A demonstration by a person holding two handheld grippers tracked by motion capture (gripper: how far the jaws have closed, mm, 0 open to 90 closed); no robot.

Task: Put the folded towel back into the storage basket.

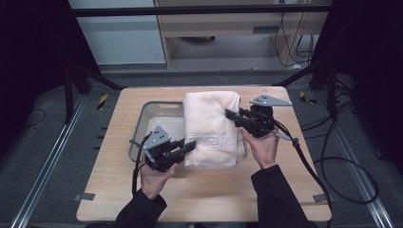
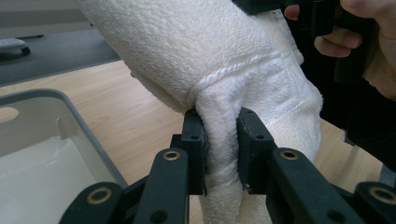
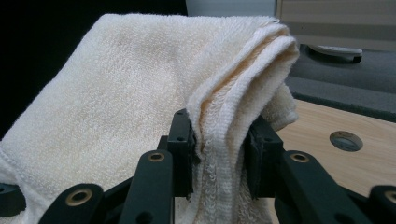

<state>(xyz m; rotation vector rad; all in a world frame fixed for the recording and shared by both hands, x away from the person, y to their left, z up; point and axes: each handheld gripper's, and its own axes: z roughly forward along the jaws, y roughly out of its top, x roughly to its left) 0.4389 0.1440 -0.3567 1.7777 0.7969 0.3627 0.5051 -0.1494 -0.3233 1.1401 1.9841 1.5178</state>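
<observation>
A folded cream towel hung between the two grippers, held over a grey plastic bin on the wooden desk. The left gripper had its fingers closed on the towel's near hem, just below the woven band; in the left gripper view the cloth bulged thickly out between them. The right gripper had its fingers clamped on the stacked folded edges at the far side; in the right gripper view several layers were squeezed together there, with the rest of the towel spreading away to the left of the fingers.

To my eye the towel was soft and limp, light enough for two pinches to carry, and not slippery, since the terry pile gave the pads plenty to bite. It would sag wherever it was not held, and the inner layers could slide free if only the outer ply were caught. The hem and the folded edges, where the cloth was thickest, looked the sound places to hold it.

Inside the bin, left of the left fingers, lay something pale; I could not tell what.
</observation>
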